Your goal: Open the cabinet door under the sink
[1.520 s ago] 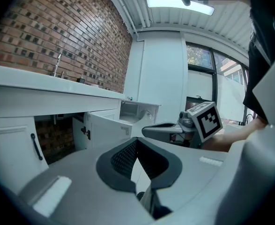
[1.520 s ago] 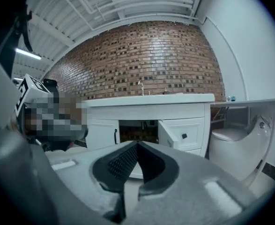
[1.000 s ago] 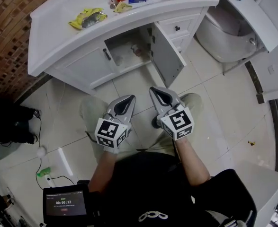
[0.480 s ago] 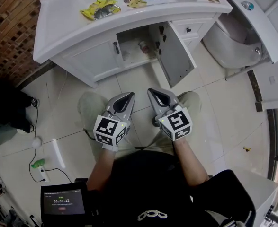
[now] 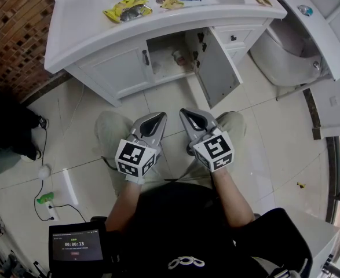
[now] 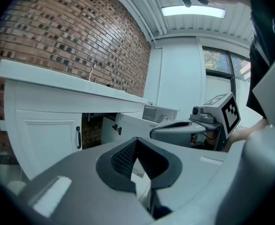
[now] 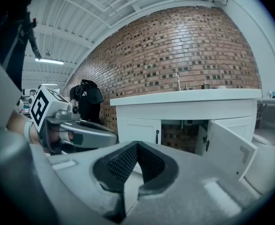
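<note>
Head view: door (image 5: 217, 68) open, grippers well back from it

The door under the sink is swung out from the cabinet (image 5: 109, 71). It is hinged at the right of the opening, with its free edge aimed at the person and its long axis upright. Bare floor (image 5: 158, 97) is left between that edge and the grippers. A white fixture (image 5: 274, 51) is set near the door's right. The left gripper (image 5: 161, 116) and right gripper (image 5: 183, 111) are held side by side, each pressed together on nothing.
</note>
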The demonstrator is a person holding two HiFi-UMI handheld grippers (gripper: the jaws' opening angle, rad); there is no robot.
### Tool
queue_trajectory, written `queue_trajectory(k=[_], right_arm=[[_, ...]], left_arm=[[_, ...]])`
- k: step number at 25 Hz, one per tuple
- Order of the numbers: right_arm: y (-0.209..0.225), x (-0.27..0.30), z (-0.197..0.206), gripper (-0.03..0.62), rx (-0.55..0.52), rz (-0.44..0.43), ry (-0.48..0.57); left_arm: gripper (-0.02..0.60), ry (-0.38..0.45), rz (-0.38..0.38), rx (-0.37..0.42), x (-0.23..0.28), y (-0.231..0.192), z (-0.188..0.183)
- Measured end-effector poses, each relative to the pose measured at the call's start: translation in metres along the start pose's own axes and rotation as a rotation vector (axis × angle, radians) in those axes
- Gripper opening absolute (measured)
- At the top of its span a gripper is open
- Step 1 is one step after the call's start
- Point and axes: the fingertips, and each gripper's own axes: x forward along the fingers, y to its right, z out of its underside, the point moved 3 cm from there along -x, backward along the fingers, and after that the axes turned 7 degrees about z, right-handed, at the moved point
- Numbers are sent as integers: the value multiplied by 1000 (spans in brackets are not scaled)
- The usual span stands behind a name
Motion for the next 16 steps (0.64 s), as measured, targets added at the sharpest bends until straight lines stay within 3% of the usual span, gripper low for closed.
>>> queue_trajectory(k=[16], right_arm=[[-5,1,-1,-9,-21,-17,0]], left_arm=[[15,6,1,3,1,0,0]])
